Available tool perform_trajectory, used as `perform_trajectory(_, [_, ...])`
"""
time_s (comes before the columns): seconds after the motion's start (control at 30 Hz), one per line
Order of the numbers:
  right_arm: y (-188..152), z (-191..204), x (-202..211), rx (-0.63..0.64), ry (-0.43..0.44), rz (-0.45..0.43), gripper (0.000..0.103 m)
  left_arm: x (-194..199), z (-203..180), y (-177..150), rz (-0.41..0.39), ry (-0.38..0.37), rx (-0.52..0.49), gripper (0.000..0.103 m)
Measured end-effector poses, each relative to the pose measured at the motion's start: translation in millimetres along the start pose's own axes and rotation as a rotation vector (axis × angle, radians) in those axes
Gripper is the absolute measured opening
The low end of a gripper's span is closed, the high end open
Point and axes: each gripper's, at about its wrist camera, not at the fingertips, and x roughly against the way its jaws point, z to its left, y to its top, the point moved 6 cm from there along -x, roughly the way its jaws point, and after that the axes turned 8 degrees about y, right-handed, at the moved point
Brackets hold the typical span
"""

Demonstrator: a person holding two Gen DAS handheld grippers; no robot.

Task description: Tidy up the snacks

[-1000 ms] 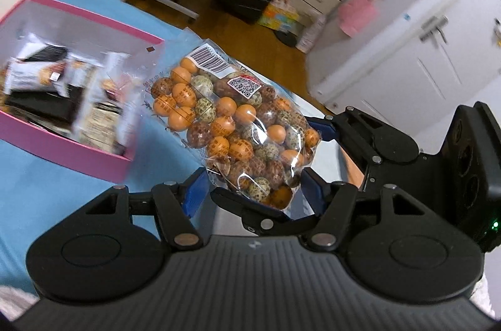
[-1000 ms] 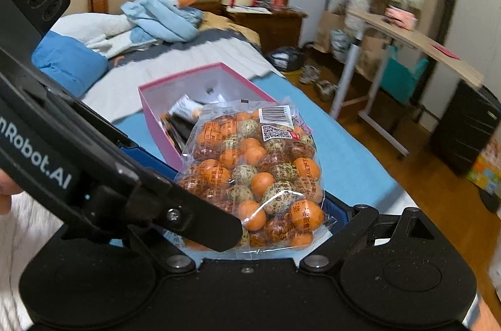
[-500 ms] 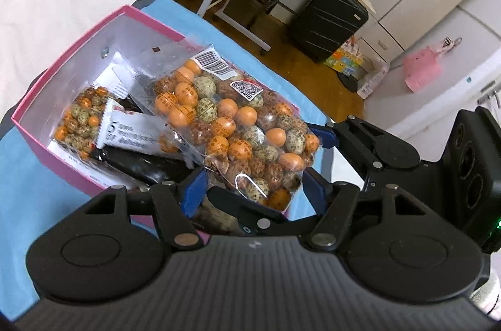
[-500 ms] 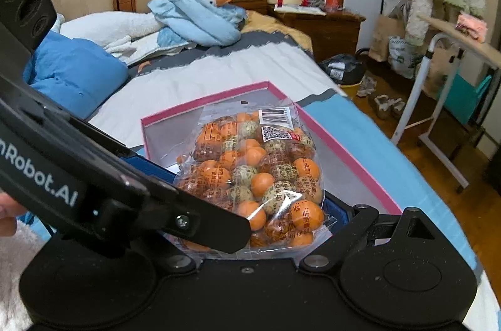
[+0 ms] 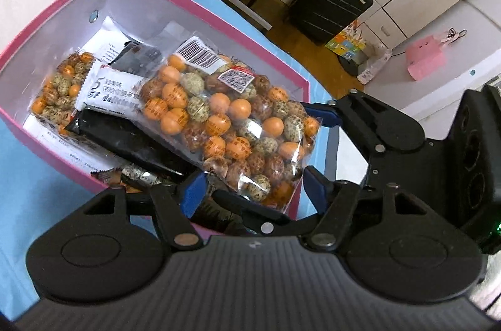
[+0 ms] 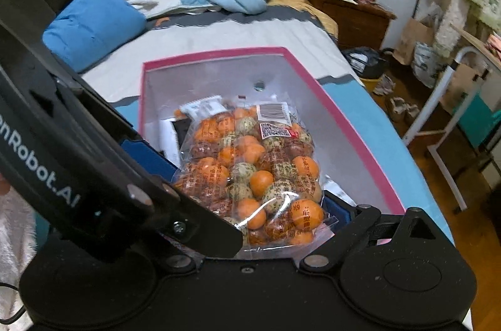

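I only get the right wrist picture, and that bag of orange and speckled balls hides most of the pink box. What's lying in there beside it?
Observer: A second, smaller bag of the same balls lies at one end of the box.
Visitor: Anything else?
Observer: A long black packet lies alongside a white packet printed with a big 5.
Visitor: And on the floor, off to the side?
Observer: A black suitcase stands on the wood floor.
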Motion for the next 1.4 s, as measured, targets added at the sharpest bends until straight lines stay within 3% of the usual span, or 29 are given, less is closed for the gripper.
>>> perform_trajectory(0.13, [-9.9,-10.0,-10.2,-0.073,-0.054,0.034,0.098,-6.5,7.2,-1.4,0.004,0.015,0.03,0.068])
perform_trajectory(0.3, [-17.0,-2.4,1.9,-0.051,-0.143,-0.006,0.098,2.9,6.0,-1.3,-0.053,0.053,-0.015,0.068])
perform_trajectory(0.6, [-39.4,29.8,65.9,-0.122,-0.236,-0.106,0.098,51.2,-22.1,-14.2,-0.191,0.068,-0.168,0.068])
perform_trajectory(0.73, [-48.1,38.5,93.0,-0.184,-0.29,-0.101,0.098,80.4,-32.4,-17.5,-0.263,0.179,-0.232,0.068])
perform_trajectory(0.83, [-57.4,44.5,115.4,-0.215,-0.324,-0.108,0.098,102.0,-36.8,-18.2,-0.29,0.214,-0.253,0.068])
perform_trajectory(1.07, [-81.0,52.7,168.1,-0.365,-0.394,-0.14,0.099,145.3,-56.7,-38.4,-0.313,0.181,-0.352,0.07])
perform_trajectory(1.2, [-94.3,62.1,197.4,-0.459,-0.452,-0.192,0.102,166.6,-75.2,-53.6,-0.321,0.122,-0.397,0.073])
perform_trajectory(1.33, [-108.2,70.3,216.9,-0.573,-0.512,-0.171,0.103,179.7,-89.3,-70.1,-0.332,0.092,-0.432,0.074])
perform_trajectory(1.4, [-116.9,77.4,230.4,-0.625,-0.554,-0.219,0.103,184.9,-95.3,-80.9,-0.354,0.099,-0.451,0.077])
